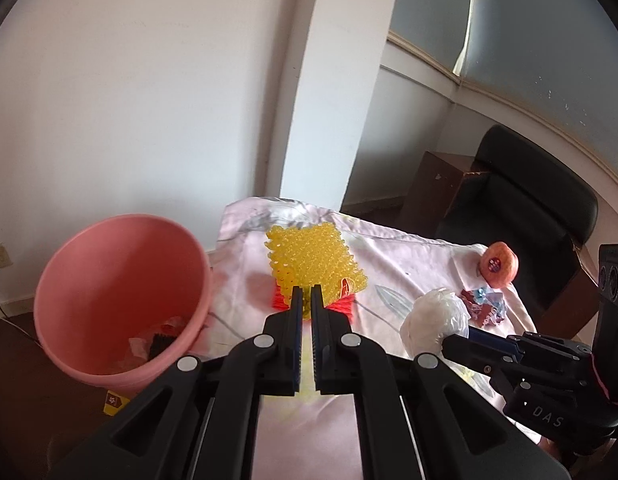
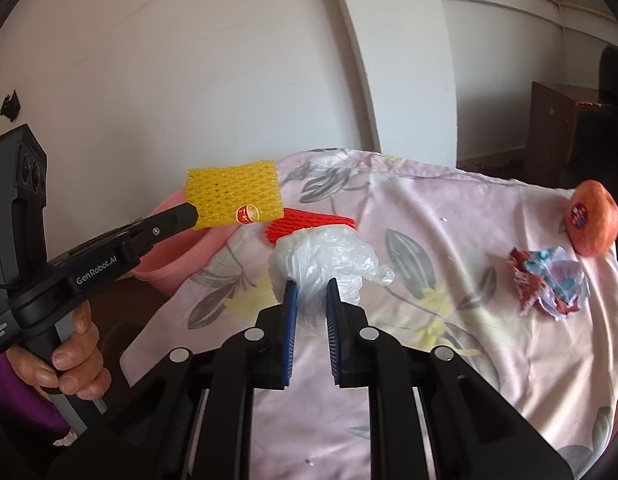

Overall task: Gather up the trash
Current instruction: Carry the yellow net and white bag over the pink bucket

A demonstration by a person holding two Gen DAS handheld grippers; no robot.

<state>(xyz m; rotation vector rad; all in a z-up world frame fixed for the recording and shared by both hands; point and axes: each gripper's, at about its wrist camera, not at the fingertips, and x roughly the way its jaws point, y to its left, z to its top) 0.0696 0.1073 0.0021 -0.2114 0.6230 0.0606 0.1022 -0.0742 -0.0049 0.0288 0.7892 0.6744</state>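
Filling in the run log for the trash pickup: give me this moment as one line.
left gripper: shut on yellow foam net | right gripper: shut on white plastic bag | pink bin: some trash inside | on cloth: crumpled wrapper, orange fruit

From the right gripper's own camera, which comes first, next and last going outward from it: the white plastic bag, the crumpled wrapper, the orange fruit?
Measured from the right gripper:
1. White plastic bag: pinched between its fingers.
2. Crumpled wrapper: off to the right on the flowered cloth.
3. Orange fruit: just beyond the wrapper, near the cloth's far right edge.
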